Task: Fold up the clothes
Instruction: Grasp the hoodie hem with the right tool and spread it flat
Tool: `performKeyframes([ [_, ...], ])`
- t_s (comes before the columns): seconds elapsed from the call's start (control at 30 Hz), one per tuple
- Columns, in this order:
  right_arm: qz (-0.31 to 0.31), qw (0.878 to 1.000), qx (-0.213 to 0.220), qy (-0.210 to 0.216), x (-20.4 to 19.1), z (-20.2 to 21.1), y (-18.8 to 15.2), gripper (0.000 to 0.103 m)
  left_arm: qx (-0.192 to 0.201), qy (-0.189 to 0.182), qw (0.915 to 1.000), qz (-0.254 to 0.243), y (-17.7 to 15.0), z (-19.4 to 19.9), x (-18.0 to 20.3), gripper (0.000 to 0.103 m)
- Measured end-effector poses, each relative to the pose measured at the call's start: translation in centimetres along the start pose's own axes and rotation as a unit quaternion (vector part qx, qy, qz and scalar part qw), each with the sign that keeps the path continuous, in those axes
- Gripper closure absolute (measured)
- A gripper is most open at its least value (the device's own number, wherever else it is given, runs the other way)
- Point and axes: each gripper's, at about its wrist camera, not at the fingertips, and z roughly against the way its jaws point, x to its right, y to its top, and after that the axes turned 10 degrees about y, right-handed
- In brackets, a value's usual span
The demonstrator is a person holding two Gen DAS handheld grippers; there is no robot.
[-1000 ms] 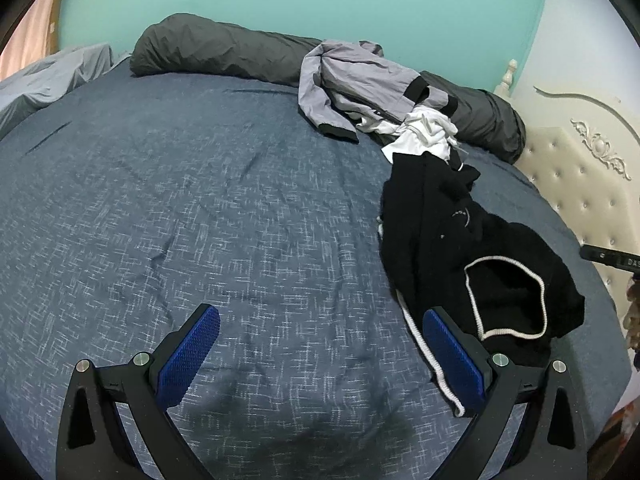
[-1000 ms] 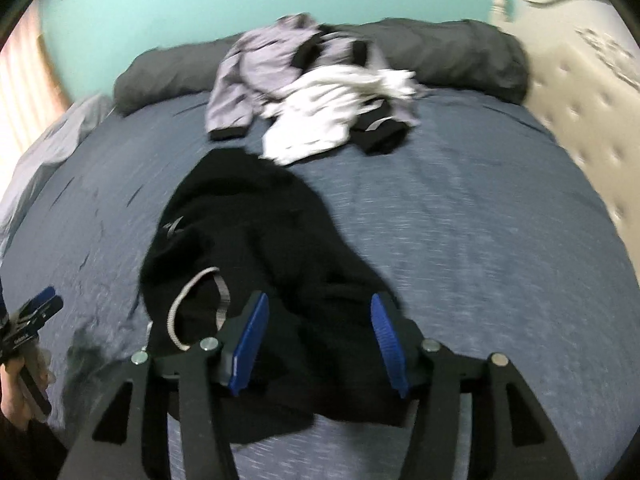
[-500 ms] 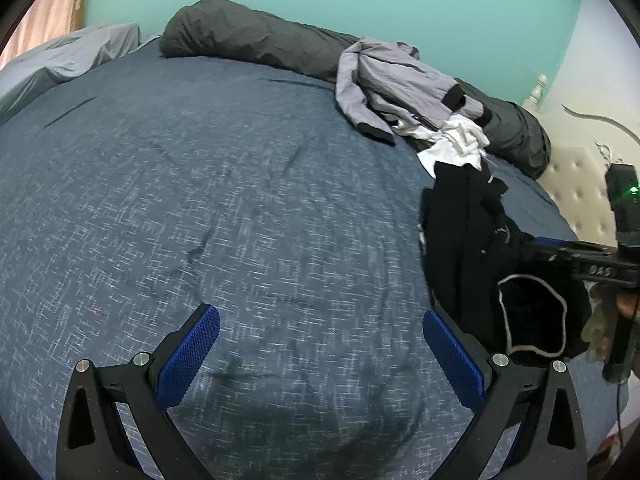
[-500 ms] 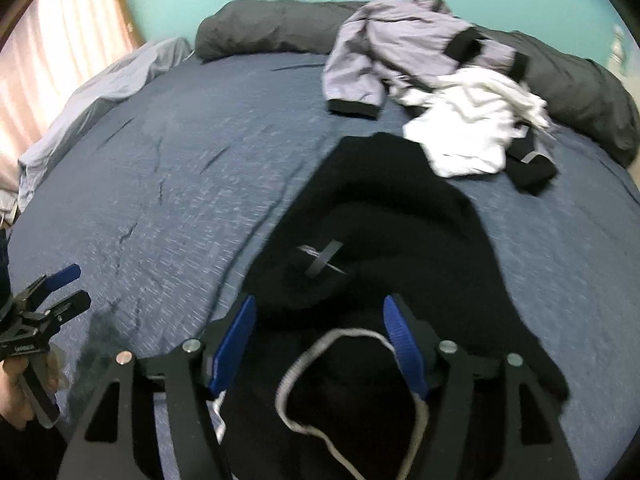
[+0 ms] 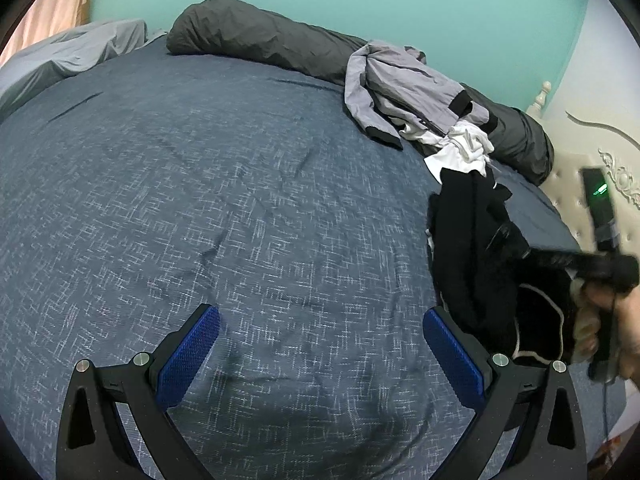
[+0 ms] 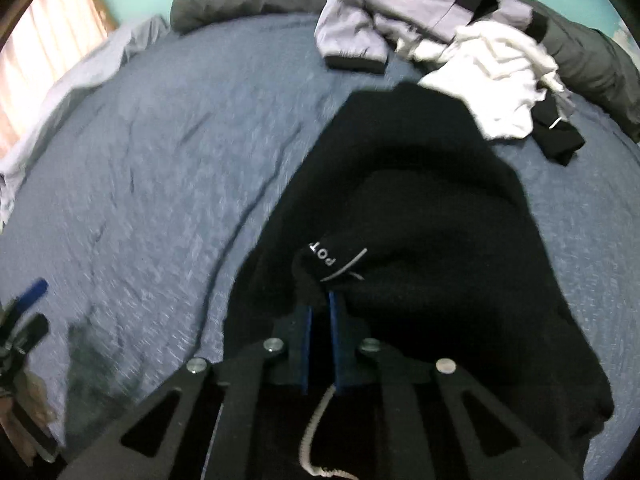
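Two grippers are under inspection, taken left to right. My left gripper (image 5: 320, 350) stands wide over the bare blue bed (image 5: 200, 200), nothing between its pads. At the right edge of the left wrist view, my right hand (image 5: 616, 320) carries the other tool onto the black garment (image 5: 472, 264).

My right gripper (image 6: 320, 320) has its jaws closing to a narrow gap with a fold of that garment between the pads, just beside a small lettered tab (image 6: 328, 258).

Handling, as I judge it: the garment is soft, limp and light, thick enough to bunch, not fragile. It will sag and drag across the bedcover when lifted, so one pinch will not spread it. I would take hold at the white-trimmed opening (image 6: 316, 424) or a shoulder seam with each gripper.

Appearance: black knit or fleece, white corded edging at one opening, lying crumpled on the right side of the bed, its far end near the white garment (image 6: 492, 76) and the grey jacket (image 6: 400, 4).
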Motion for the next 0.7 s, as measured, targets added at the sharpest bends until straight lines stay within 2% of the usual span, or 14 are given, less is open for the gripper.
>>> performKeyframes([
  [0.2,-0.023,0.995,0.091,-0.013,2.5,9.2,2.4,0.096,0.002,-0.005,1.0000,-0.008,-0.6,0.8,0.5,0.000],
  [0.37,-0.070,0.986,0.140,-0.050,8.0,16.0,2.9,0.096,0.005,-0.018,0.9996,-0.022,-0.9,1.2,1.9,0.000],
  [0.57,-0.130,0.975,0.145,-0.108,15.4,19.2,-0.3,0.096,0.005,-0.028,0.9984,-0.049,-1.3,1.0,4.1,0.000],
  [0.7,-0.167,0.970,0.120,-0.130,19.5,18.3,-2.7,0.096,0.000,-0.035,0.9977,-0.059,-1.4,0.4,5.5,0.000],
])
